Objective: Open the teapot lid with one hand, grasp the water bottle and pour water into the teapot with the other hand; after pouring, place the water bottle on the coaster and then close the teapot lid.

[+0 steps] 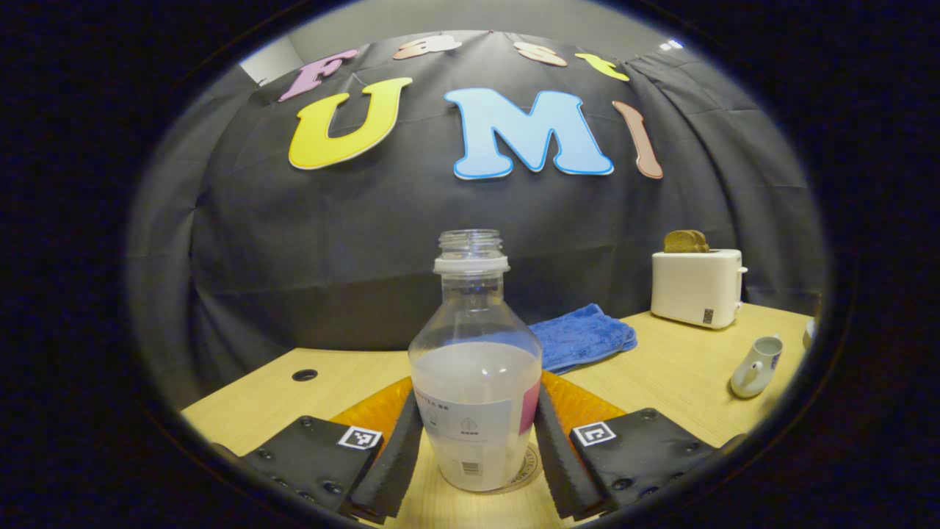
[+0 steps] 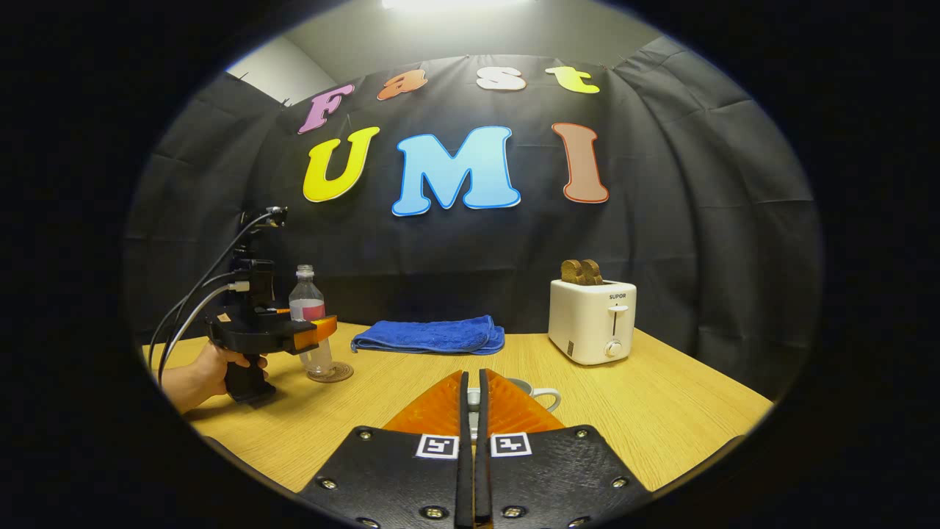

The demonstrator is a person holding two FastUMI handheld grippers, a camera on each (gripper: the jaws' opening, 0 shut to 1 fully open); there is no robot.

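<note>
The water bottle (image 1: 474, 367) stands upright on the coaster (image 1: 527, 470), directly between the left gripper's (image 1: 476, 448) two fingers (image 1: 393, 459), its long axis vertical and crosswise to the fingers' reach. The fingers flank its lower body very closely; whether both press on it or have just let go cannot be told from the left gripper view. In the right gripper view the same bottle (image 2: 308, 319) sits on the round coaster (image 2: 332, 373) with the left gripper (image 2: 323, 328) around it and a hand (image 2: 213, 367) on the grip, well off to the left of the teapot.

The bottle is clear plastic, uncapped, with a labelled band low on its body and cloudy white liquid to about half height.

The teapot (image 1: 756, 365) is small and white, well to the right on the bench (image 1: 683, 367); its top looks open in the left gripper view, though it is small there. In the right gripper view the teapot (image 2: 532, 393) lies just ahead of the right gripper (image 2: 474, 400), mostly hidden behind its fingers, which are drawn together with a small pale thing glimpsed in the slit, possibly the lid; that is too hidden to be sure.

The scene fits either the bottle being taken up for pouring or just set back down.
</note>
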